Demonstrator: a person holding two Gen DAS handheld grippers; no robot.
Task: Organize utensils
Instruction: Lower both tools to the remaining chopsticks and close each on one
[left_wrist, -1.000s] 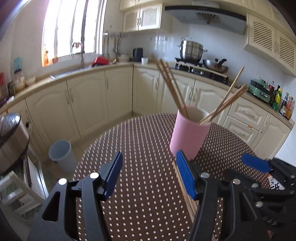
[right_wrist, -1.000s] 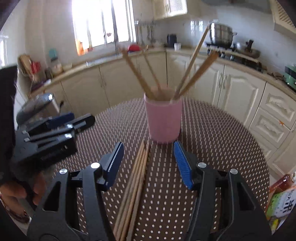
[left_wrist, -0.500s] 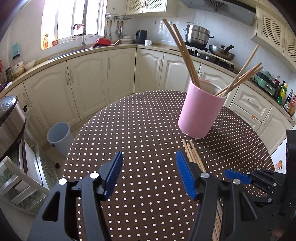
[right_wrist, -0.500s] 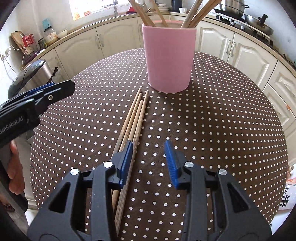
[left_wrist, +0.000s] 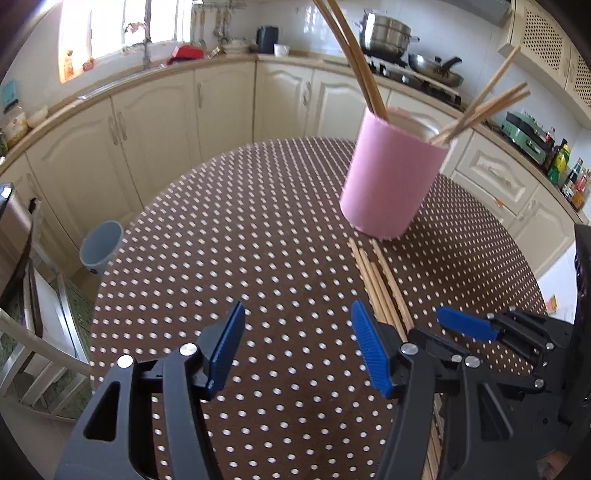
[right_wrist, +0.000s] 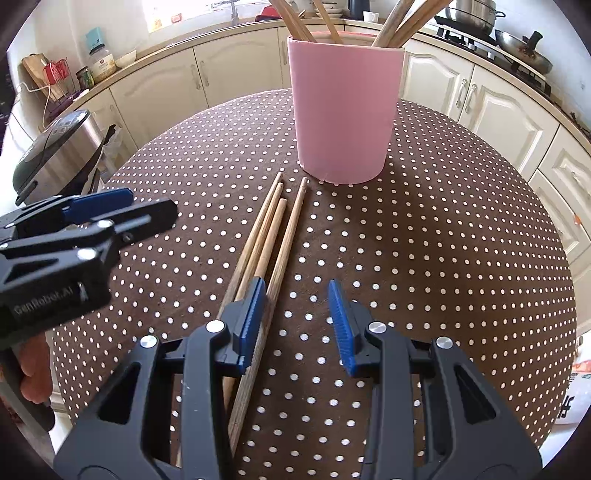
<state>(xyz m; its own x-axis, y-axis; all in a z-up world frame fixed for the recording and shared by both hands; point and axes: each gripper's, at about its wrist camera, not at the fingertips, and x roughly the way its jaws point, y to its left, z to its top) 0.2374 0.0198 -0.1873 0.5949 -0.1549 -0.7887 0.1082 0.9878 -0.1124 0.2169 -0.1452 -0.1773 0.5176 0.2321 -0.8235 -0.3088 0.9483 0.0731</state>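
A pink cup (left_wrist: 391, 184) (right_wrist: 343, 110) stands upright on the dotted brown table (left_wrist: 221, 240) (right_wrist: 461, 221), with several chopsticks leaning out of it. Several loose chopsticks (left_wrist: 376, 280) (right_wrist: 269, 236) lie side by side just in front of the cup. My right gripper (right_wrist: 295, 295) (left_wrist: 443, 328) hangs low over their near half, jaws narrowed but apart. Its left pad (right_wrist: 251, 317) sits on top of the bundle; the rightmost stick runs just inside it. My left gripper (left_wrist: 297, 325) (right_wrist: 96, 218) is open over bare cloth, left of the sticks.
A grey bin (left_wrist: 99, 247) stands on the floor beyond the table's left edge. A rice cooker (right_wrist: 55, 147) sits at the left. Cream cabinets ring the room, with pots on the stove (left_wrist: 384, 37). A printed packet (right_wrist: 580, 387) lies off the right edge.
Both grippers have sunk and tipped down toward the table. The right jaws have narrowed, and that gripper has come down onto the loose chopsticks. The left jaws kept their width.
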